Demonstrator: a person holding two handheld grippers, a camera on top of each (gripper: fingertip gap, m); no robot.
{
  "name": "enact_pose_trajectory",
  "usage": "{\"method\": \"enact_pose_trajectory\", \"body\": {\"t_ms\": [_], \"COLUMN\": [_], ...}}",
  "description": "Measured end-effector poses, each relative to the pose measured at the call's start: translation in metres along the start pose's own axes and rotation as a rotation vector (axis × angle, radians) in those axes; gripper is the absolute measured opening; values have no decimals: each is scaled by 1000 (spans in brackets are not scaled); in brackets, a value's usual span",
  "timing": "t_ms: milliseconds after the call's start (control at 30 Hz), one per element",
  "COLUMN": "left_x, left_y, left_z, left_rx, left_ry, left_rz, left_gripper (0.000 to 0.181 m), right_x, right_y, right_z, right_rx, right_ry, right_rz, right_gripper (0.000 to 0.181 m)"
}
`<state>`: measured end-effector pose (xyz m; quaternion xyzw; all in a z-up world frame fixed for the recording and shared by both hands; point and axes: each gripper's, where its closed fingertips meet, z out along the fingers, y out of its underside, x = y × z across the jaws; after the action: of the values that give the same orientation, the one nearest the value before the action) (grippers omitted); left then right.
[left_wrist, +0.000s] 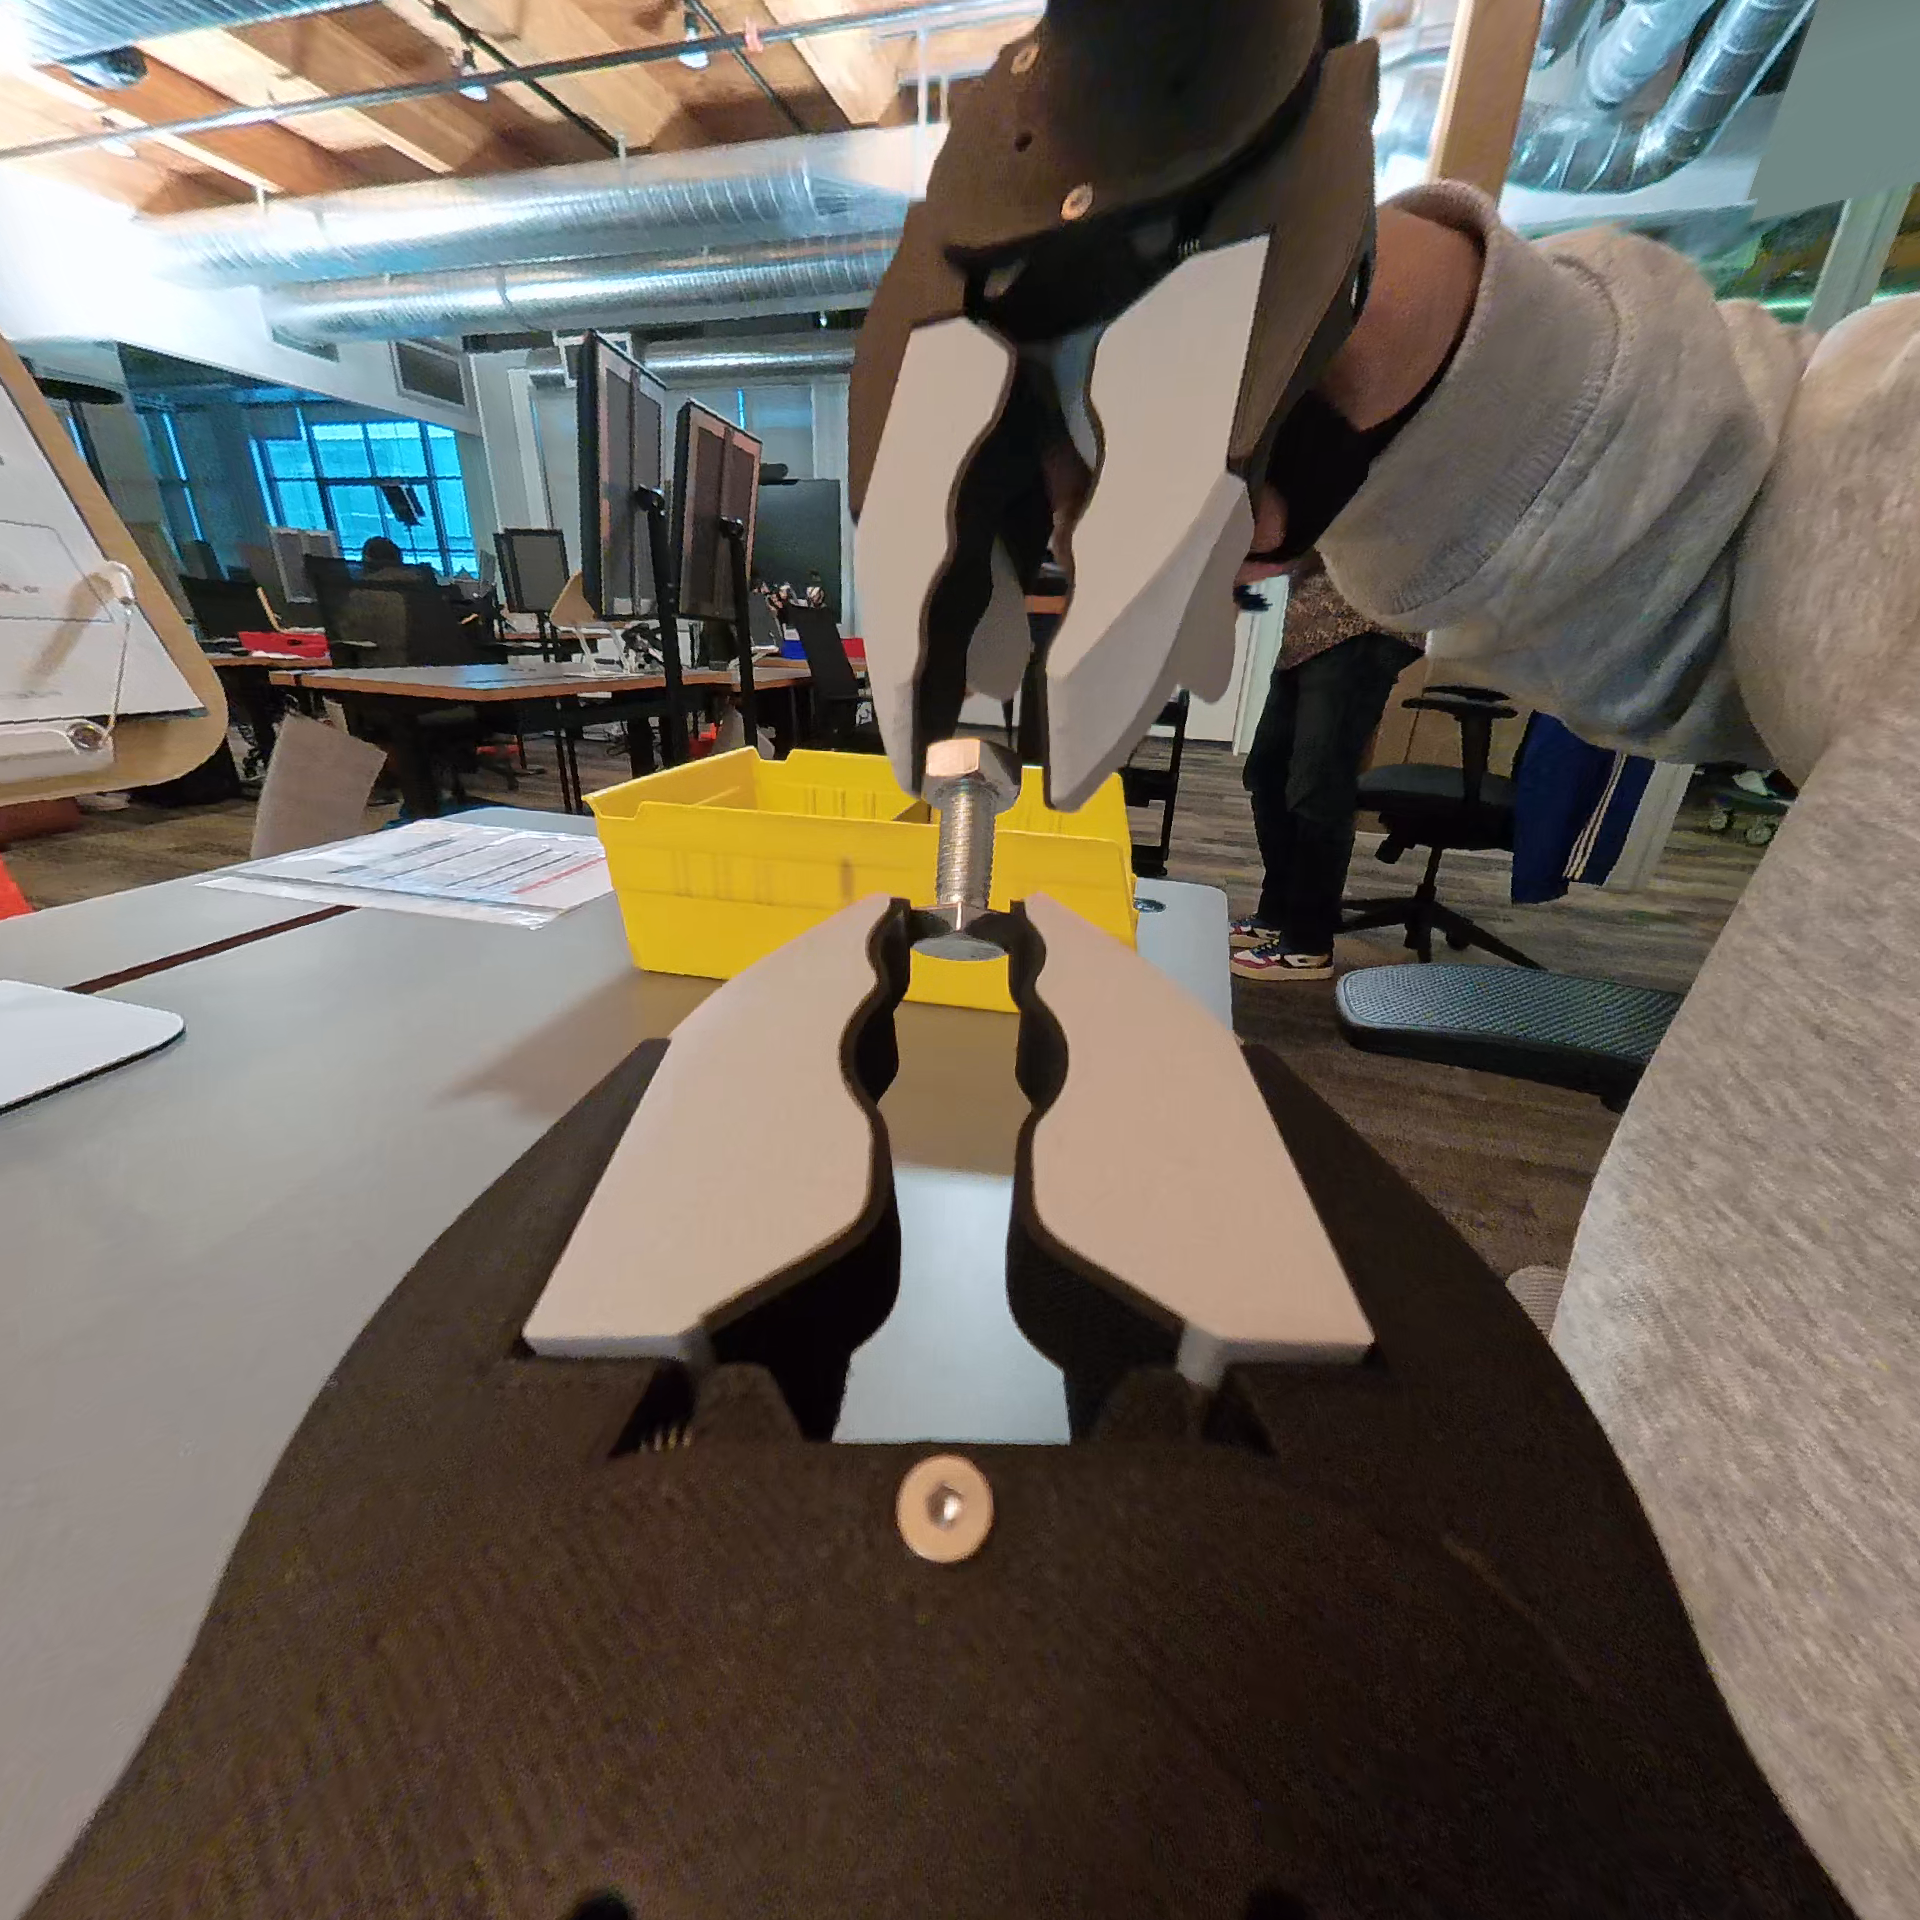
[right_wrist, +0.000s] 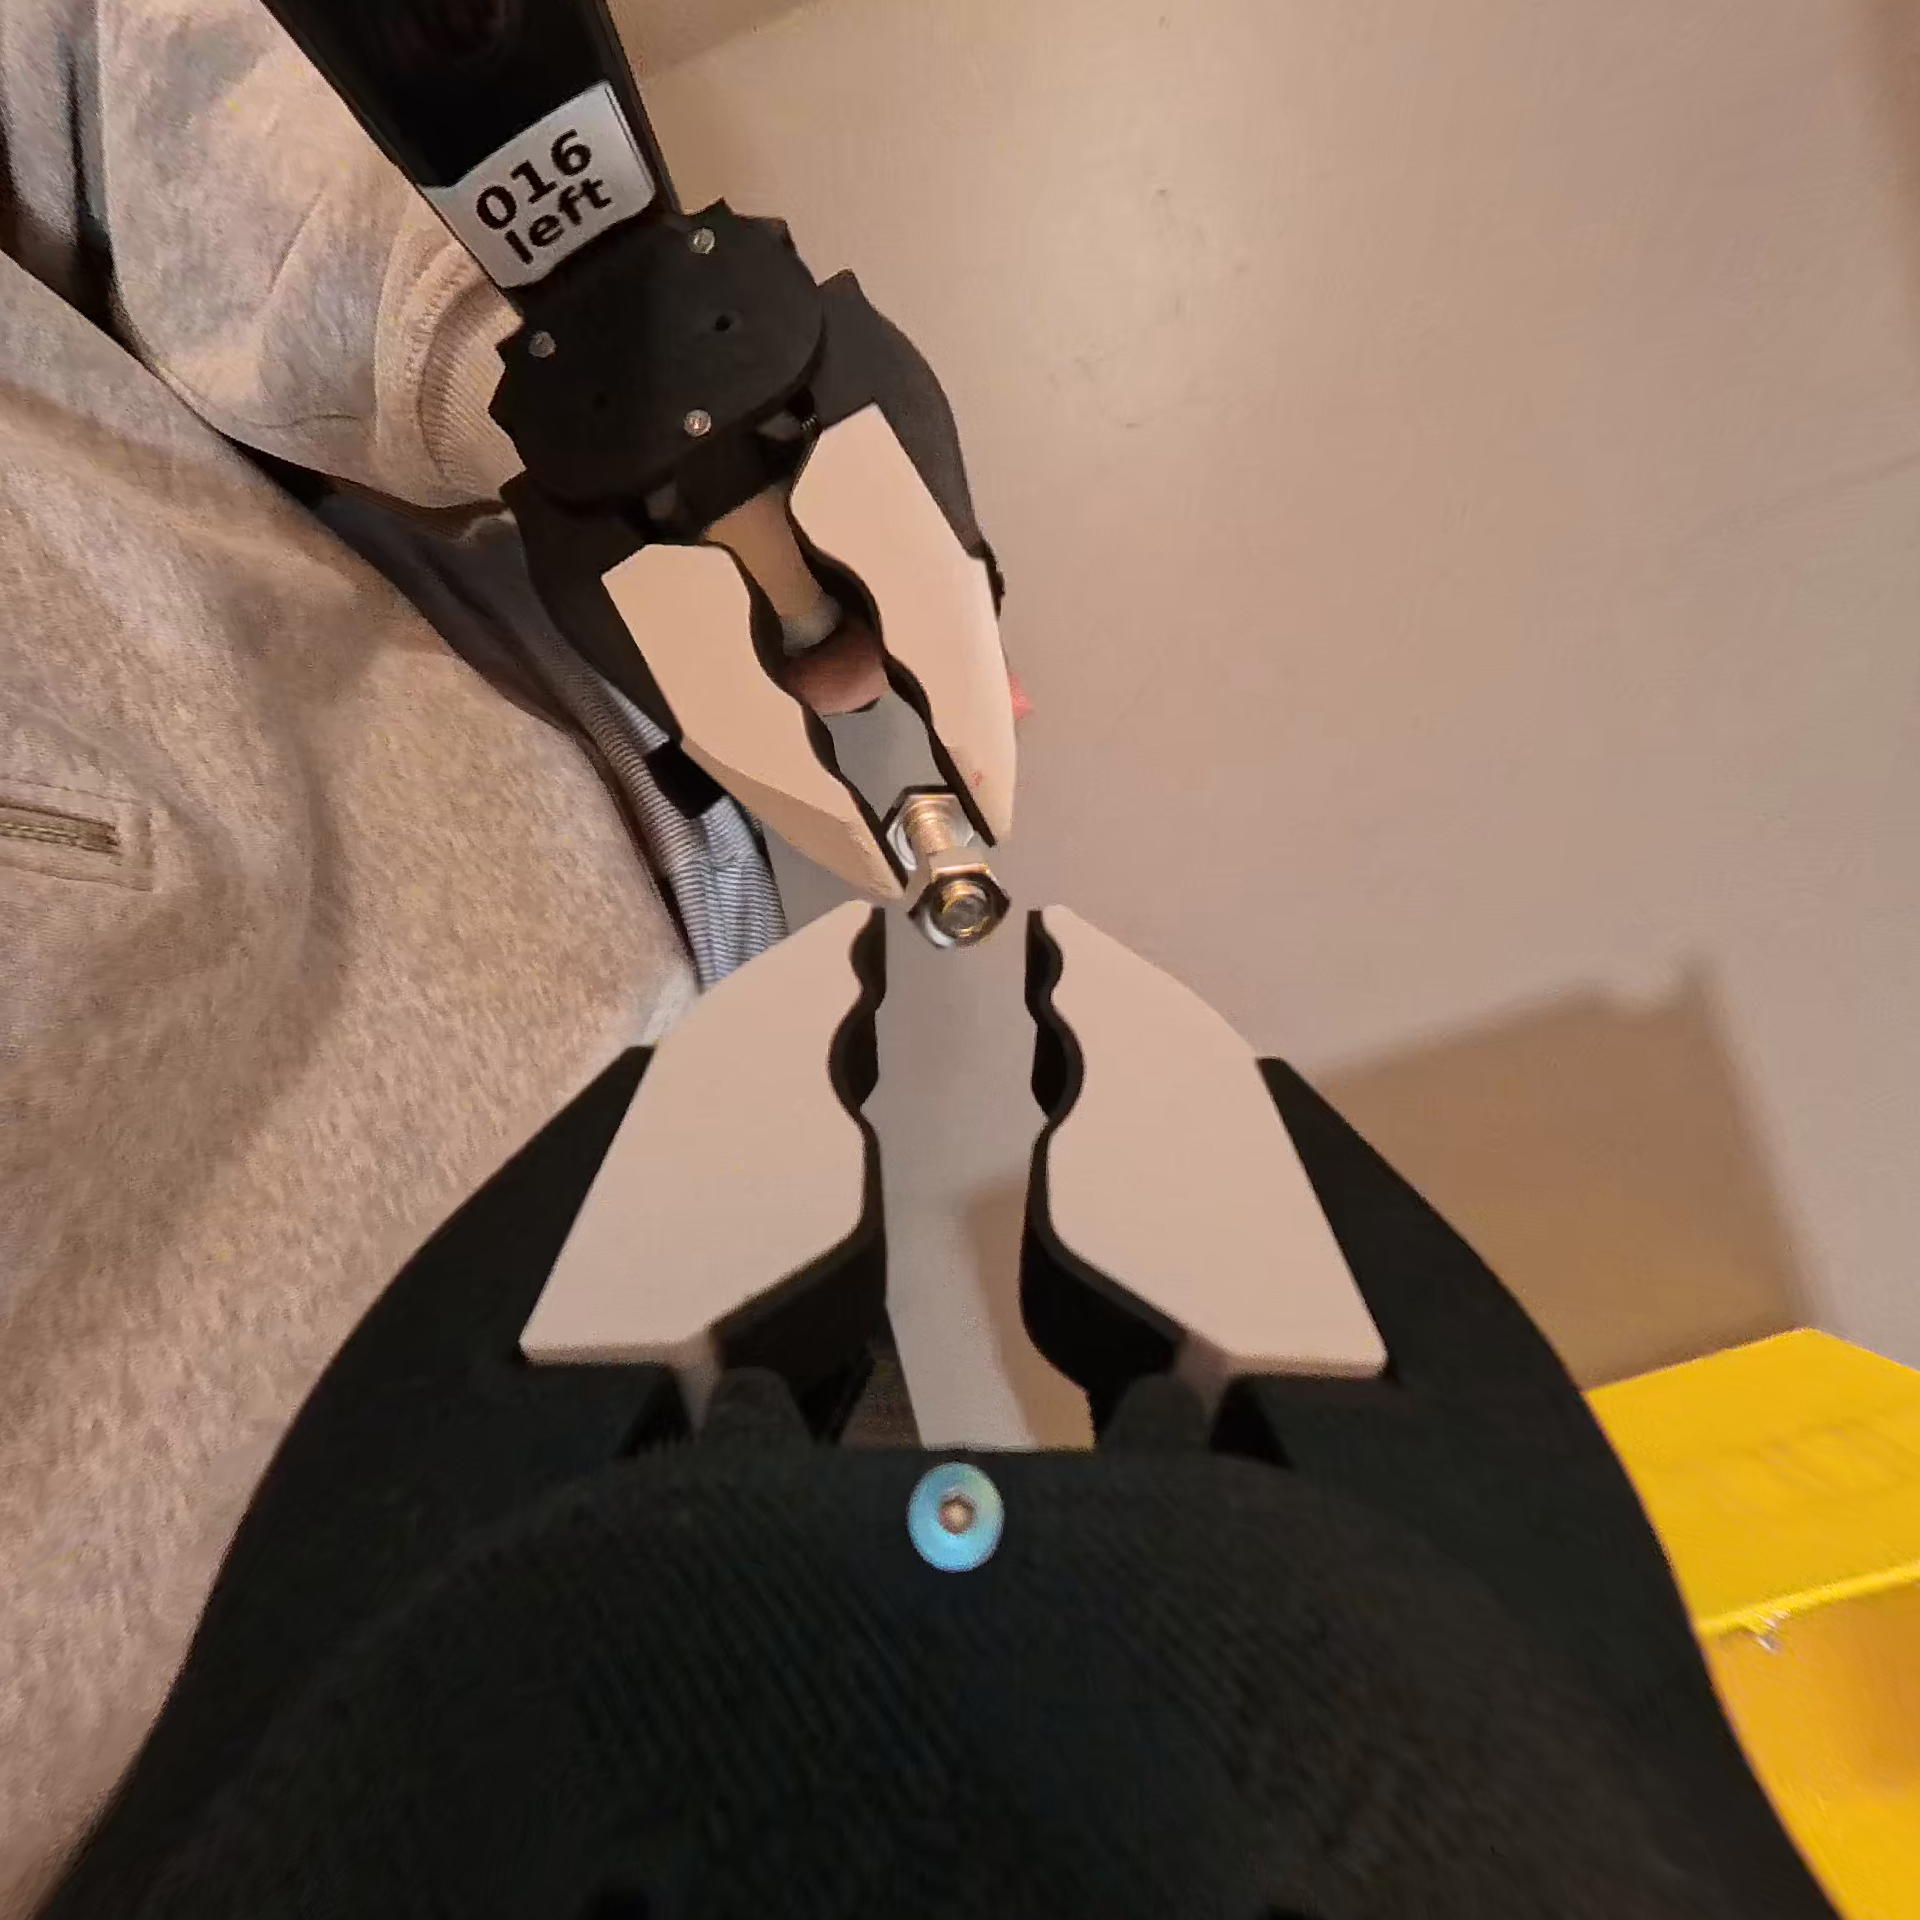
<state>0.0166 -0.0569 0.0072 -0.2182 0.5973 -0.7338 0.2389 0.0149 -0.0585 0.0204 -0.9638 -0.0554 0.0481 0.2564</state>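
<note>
A silver threaded bolt (left_wrist: 964, 842) stands upright above the grey table (left_wrist: 312, 1091), with a hex piece at each end. My left gripper (left_wrist: 956, 920) is shut on its lower hex end; in the right wrist view the left gripper (right_wrist: 930, 842) pinches the bolt (right_wrist: 928, 831) from the upper left. My right gripper (left_wrist: 987, 779) comes down from above, held by a hand in a grey sleeve (left_wrist: 1558, 520). Its jaws straddle the upper hex piece (left_wrist: 964, 764). In its own view the right gripper (right_wrist: 954, 920) shows small gaps on both sides of that hex piece (right_wrist: 958, 906).
A yellow plastic bin (left_wrist: 790, 873) stands on the table just behind the bolt and shows at lower right (right_wrist: 1766, 1507). A sleeved paper sheet (left_wrist: 436, 862) and a white pad (left_wrist: 73, 1039) lie to the left. A person (left_wrist: 1309, 748) and an office chair (left_wrist: 1455, 810) stand beyond the table's right edge.
</note>
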Motion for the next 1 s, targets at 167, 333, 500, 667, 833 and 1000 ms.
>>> {"method": "enact_pose_trajectory", "body": {"t_ms": [167, 333, 500, 667, 833, 1000], "left_x": [4, 3, 5, 5, 1, -3], "left_y": [2, 2, 11, 19, 15, 15], "left_z": [1, 1, 3, 5, 4, 3], "left_rx": [-6, -16, -59, -100, -88, -91], "left_ry": [11, 11, 23, 20, 1, -13], "left_rz": [11, 13, 1, 15, 14, 1], "left_gripper": [19, 19, 18, 18, 19, 19], "right_x": [-2, -3, -3, -4, -3, -2], "right_y": [-5, -7, -5, -3, -9, -15], "right_z": [3, 3, 8, 13, 12, 11], "right_rx": [13, -4, -58, -124, -97, -54], "right_ry": [19, 59, 100, 140, 145, 172], "right_rz": [-39, -90, -169, -241, -249, -287], "right_gripper": [19, 19, 18, 18, 19, 24]}}
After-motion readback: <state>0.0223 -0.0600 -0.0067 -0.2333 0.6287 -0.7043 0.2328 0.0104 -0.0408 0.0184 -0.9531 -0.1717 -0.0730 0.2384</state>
